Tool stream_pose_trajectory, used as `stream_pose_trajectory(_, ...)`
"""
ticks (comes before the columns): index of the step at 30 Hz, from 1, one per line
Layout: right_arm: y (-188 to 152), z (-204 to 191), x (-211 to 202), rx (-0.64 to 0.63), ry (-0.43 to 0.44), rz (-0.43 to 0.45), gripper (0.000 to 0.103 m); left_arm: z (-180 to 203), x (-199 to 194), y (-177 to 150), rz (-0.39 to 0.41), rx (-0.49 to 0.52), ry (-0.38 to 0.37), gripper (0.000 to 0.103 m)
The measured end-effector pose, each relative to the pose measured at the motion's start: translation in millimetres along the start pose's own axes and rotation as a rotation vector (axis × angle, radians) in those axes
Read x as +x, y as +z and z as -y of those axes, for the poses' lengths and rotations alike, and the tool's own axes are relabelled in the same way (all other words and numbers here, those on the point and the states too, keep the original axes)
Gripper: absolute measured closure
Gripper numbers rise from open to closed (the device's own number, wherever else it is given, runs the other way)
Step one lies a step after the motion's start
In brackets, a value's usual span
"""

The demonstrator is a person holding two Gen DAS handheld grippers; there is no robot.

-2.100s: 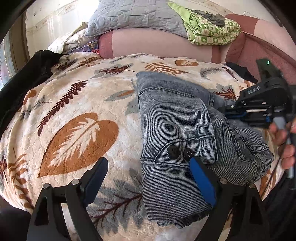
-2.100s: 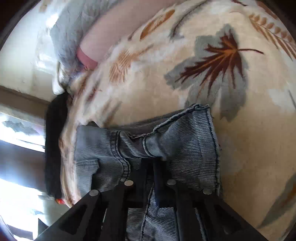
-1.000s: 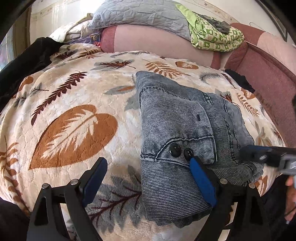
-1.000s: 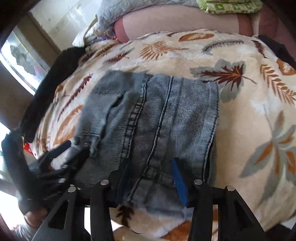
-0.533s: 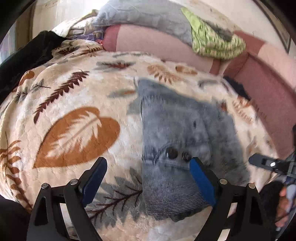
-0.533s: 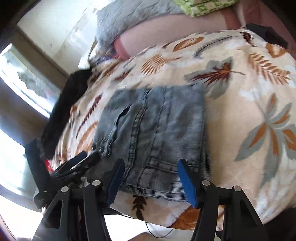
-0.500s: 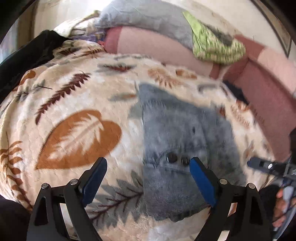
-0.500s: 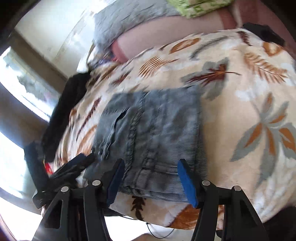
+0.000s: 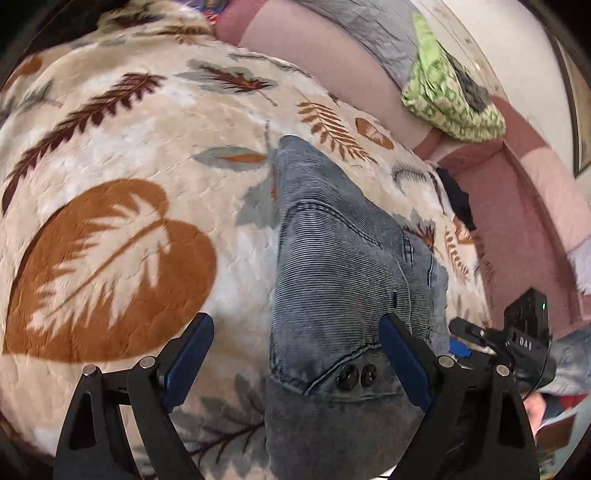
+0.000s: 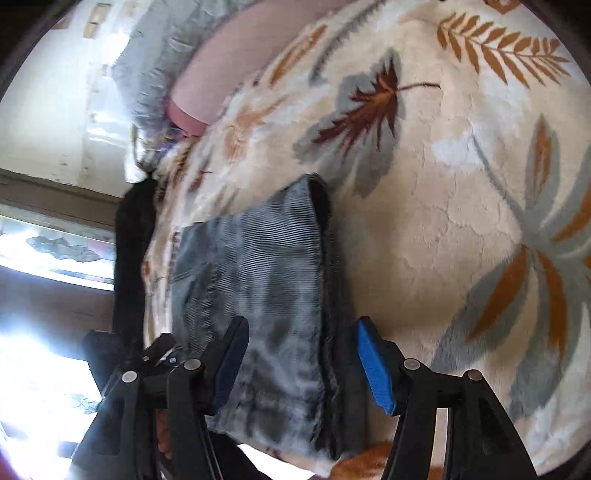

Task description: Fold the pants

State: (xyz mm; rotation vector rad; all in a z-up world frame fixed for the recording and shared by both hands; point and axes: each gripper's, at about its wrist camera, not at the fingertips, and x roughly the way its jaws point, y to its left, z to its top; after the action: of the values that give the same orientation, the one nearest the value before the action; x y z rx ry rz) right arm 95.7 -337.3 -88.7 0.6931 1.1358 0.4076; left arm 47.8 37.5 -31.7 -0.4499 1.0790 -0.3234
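Note:
The grey-blue denim pants lie folded into a compact stack on the leaf-patterned blanket, two black buttons facing the camera. My left gripper is open, its blue pads wide apart, hovering over the stack's near left part without touching it. In the right wrist view the pants show as a folded block, blurred. My right gripper is open with its jaws either side of the stack's near end, holding nothing. The right gripper also shows in the left wrist view beside the stack.
A pink sofa back runs behind and to the right, with a grey quilt and a green patterned cloth on it. A black garment lies at the blanket's far edge near a bright window.
The right gripper has let go of the pants and opened, then drawn back to the stack's near edge. Both cameras have tilted and shifted; the folded pants have stayed in place.

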Motion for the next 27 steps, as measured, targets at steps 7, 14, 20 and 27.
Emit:
stream_pose_trajectory(7, 3.8, 0.8, 7.9, 0.005, 0.008, -0.027, 0.04, 18.0, 13.5, -2.3, 0.034, 0.134, 0.118, 0.012)
stream_pose_trajectory(14, 0.5, -11.0, 6.4, -0.013, -0.065, -0.013, 0.04, 16.6, 12.2, -3.2, 0.046, 0.149, 0.113, 0.012)
stream_pose_trajectory(20, -1.8, -62.1, -34.0, -0.157, -0.161, 0.175, 0.04, 18.4, 11.4, -4.8, 0.055, 0.163, 0.125, 0.012)
stream_pose_trajectory(27, 18.0, -88.7, 17.8, -0.317, -0.246, 0.121, 0.034, 19.0, 10.6, -5.9, 0.063, 0.167, 0.131, 0.012)
